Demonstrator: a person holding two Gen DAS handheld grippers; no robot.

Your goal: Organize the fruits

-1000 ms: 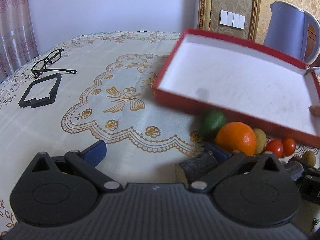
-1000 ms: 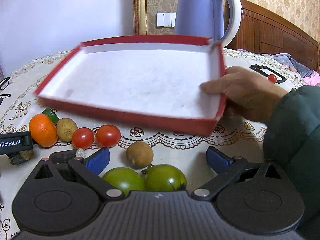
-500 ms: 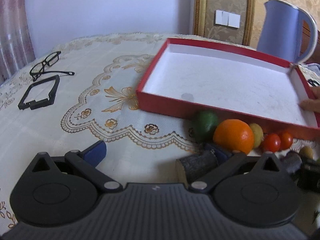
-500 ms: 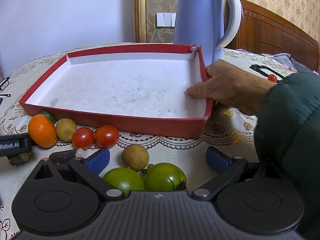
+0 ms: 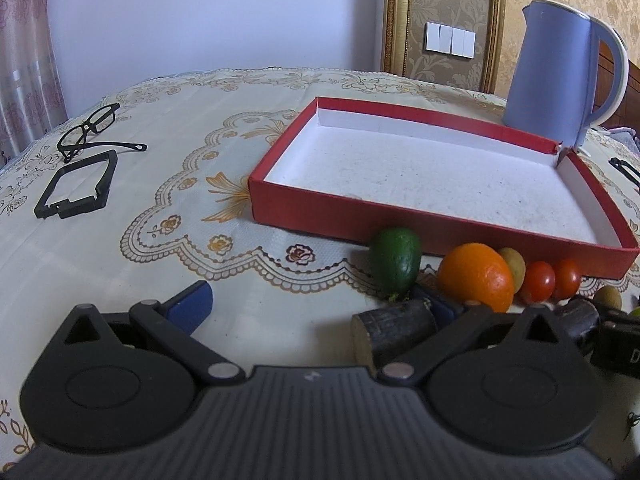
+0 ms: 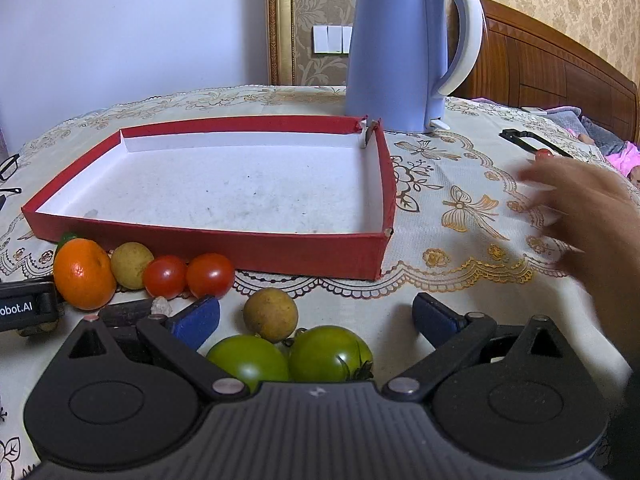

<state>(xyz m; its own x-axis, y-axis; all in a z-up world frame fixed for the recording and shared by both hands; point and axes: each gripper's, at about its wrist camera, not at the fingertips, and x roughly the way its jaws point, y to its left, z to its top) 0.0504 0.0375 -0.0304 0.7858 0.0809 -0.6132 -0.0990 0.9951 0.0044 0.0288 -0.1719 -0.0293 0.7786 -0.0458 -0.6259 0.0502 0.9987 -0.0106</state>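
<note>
Both grippers — left gripper [image 5: 318, 304], right gripper [image 6: 316, 318] — sat spread and empty near the fruit row along the red box's [image 6: 248, 250] near wall — green tomatoes [image 6: 288, 356] looked smooth, bruisable; best pinched gently across the middle.

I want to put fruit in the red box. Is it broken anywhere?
Yes, a little. The red box has a torn far right corner: the walls gape apart there, beside the blue kettle. The other walls look whole.
</note>
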